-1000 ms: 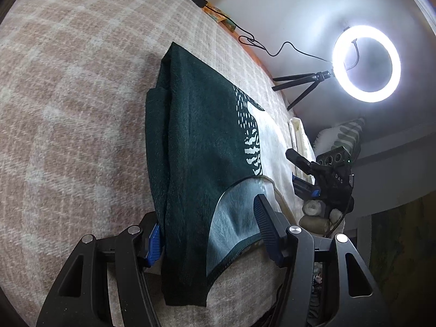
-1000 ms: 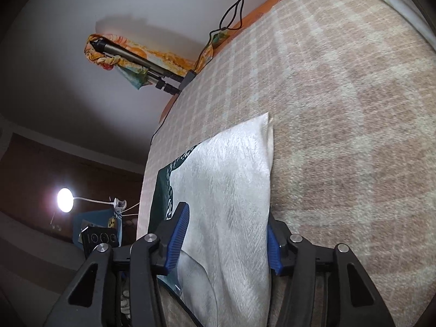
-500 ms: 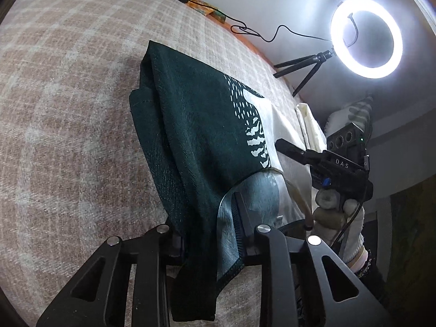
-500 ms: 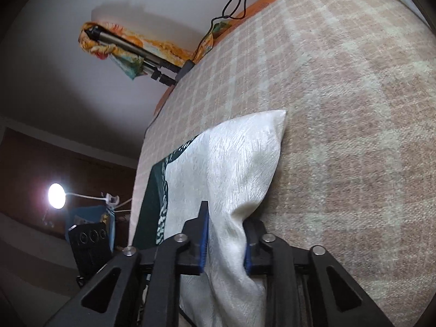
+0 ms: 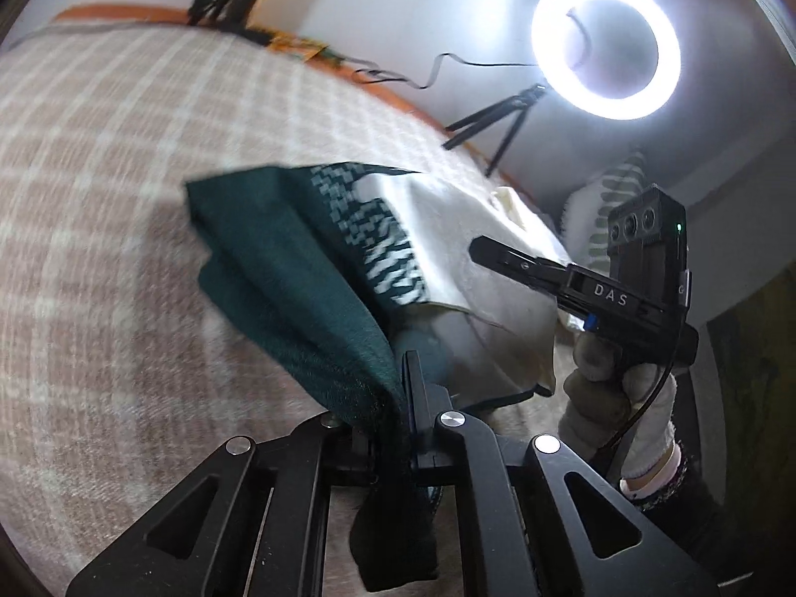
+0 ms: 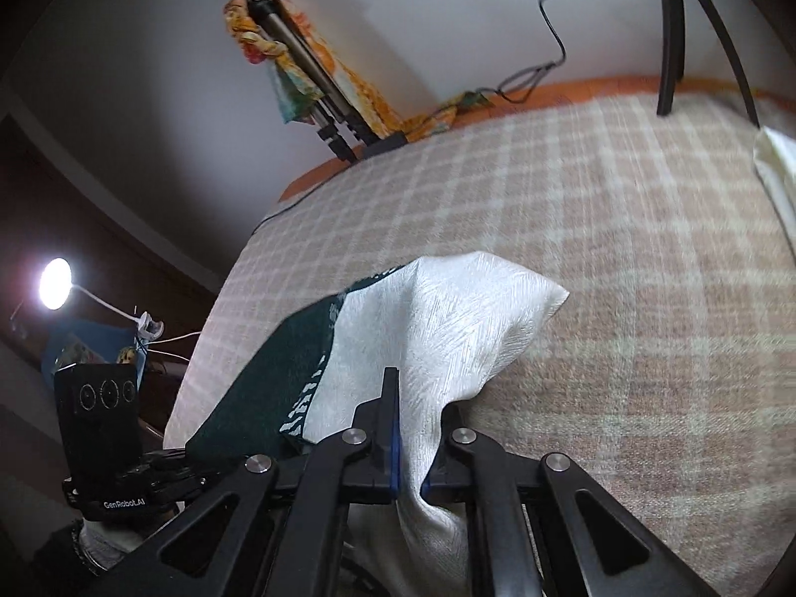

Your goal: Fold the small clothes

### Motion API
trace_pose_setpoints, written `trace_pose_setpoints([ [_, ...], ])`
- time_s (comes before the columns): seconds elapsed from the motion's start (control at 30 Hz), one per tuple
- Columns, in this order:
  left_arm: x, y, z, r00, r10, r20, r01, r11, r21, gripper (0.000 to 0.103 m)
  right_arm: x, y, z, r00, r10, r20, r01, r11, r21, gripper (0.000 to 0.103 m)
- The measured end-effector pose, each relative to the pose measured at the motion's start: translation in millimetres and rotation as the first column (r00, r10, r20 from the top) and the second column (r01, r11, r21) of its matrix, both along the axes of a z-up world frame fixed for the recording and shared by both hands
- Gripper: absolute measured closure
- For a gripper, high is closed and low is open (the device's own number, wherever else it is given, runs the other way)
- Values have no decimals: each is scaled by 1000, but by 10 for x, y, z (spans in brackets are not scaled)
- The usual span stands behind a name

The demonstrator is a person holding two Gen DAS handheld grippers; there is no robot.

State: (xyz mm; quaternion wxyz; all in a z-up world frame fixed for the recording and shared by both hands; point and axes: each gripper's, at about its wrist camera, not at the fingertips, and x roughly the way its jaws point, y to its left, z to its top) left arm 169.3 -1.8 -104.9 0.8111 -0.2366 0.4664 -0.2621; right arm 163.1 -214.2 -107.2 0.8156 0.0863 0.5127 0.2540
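Observation:
A small garment, dark green (image 5: 298, 268) on one half and cream (image 6: 447, 318) on the other, lies partly lifted off the checked blanket (image 5: 99, 199). My left gripper (image 5: 405, 363) is closing tight on the green near edge, and its pads press the cloth. My right gripper (image 6: 420, 393) is closing on the cream near edge, with fabric bunched between its pads. The left wrist view also shows the right gripper (image 5: 485, 248) held by a gloved hand (image 5: 597, 378). The garment's far corners rest on the blanket.
A lit ring light (image 5: 604, 45) on a tripod stands past the bed's far edge, with a cable trailing. A folded cream cloth (image 6: 776, 169) lies at the right. A striped pillow (image 5: 612, 199), a desk lamp (image 6: 54, 283) and a tripod draped in colourful fabric (image 6: 298, 64) ring the bed.
Both grippers went from open around the garment's near edge to shut on it. They rose and carried that edge up off the blanket, so the cloth now slopes and creases.

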Motion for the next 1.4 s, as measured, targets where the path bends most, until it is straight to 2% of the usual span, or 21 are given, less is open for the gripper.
trace_pose_setpoints([
  [0.3, 24, -332, 232, 994, -73, 83, 73, 997, 11, 97, -202, -254, 376, 996, -24, 81, 25, 1000, -14, 101],
  [0.47, 72, -586, 324, 987, -112, 116, 111, 994, 14, 97, -340, -491, 580, 991, -52, 122, 55, 998, -20, 101],
  [0.67, 207, -913, 393, 981, -132, 141, 134, 991, -6, 97, -401, -911, 691, 983, -106, 153, 112, 993, -30, 101],
  [1.0, 512, -1618, 661, 957, -201, 210, 199, 979, 30, 98, -178, -1598, 1006, 969, -157, 188, 160, 987, -2, 101],
  [1.4, 975, -2381, 898, 922, -266, 282, 258, 964, 65, 98, 180, -2350, 1346, 943, -189, 274, 215, 974, -66, 101],
])
